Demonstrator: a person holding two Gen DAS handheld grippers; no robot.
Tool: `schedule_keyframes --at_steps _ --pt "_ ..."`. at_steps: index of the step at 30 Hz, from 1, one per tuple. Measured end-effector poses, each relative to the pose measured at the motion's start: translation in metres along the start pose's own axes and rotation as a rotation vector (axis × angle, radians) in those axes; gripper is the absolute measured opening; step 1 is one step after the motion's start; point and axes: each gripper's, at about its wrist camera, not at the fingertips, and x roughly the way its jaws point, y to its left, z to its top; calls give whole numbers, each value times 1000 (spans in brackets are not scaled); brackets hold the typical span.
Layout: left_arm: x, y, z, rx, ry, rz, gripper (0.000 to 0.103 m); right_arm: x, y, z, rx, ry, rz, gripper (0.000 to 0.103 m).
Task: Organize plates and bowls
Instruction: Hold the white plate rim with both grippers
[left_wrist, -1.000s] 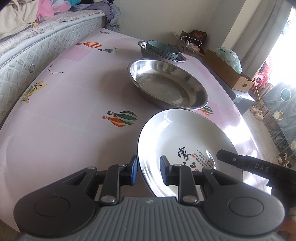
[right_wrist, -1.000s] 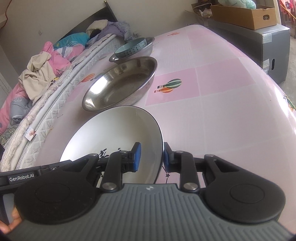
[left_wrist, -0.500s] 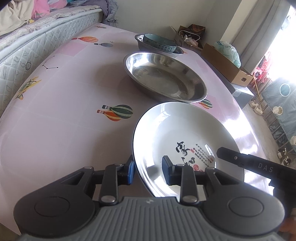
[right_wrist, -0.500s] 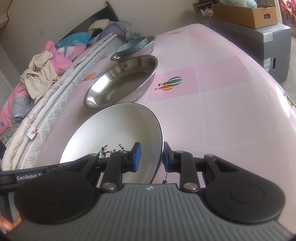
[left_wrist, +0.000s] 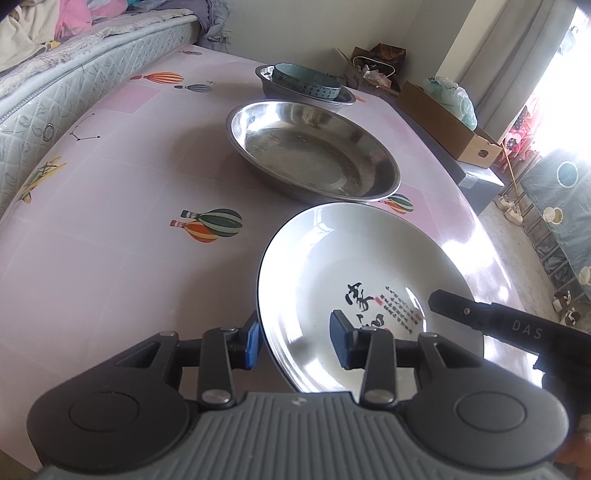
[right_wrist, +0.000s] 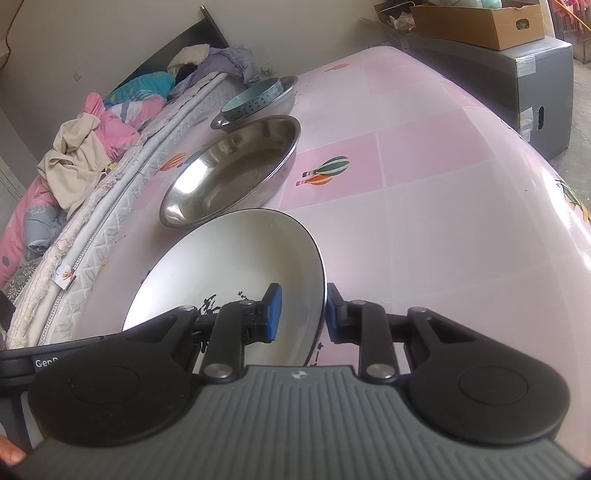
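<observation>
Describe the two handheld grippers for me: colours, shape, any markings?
Both look alike: a ribbed grey body, two round black side housings, black linkage arms with silver rivets, and fingers tipped with blue pads. The left gripper and right gripper match in build. Seen from the left wrist, the right unit's black side reads "DAS"; from the right wrist, the left unit's reads "Gen". No cables or sleeves visible.

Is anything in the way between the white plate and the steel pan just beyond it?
Nothing visible. The white plate is tilted, its rim between the fingers of both the left gripper and the right gripper. Only bare tablecloth lies between it and the empty steel pan.
</observation>
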Motion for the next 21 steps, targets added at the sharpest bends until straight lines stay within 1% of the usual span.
schedule_keyframes --at_steps 6,21 --pt "3 -8 -1 21 -2 -3 39 -3 -8 1 17 -11 -10 24" --pt "3 -9 -2 22 -3 -1 41 -3 -11 -1 22 -16 1 24"
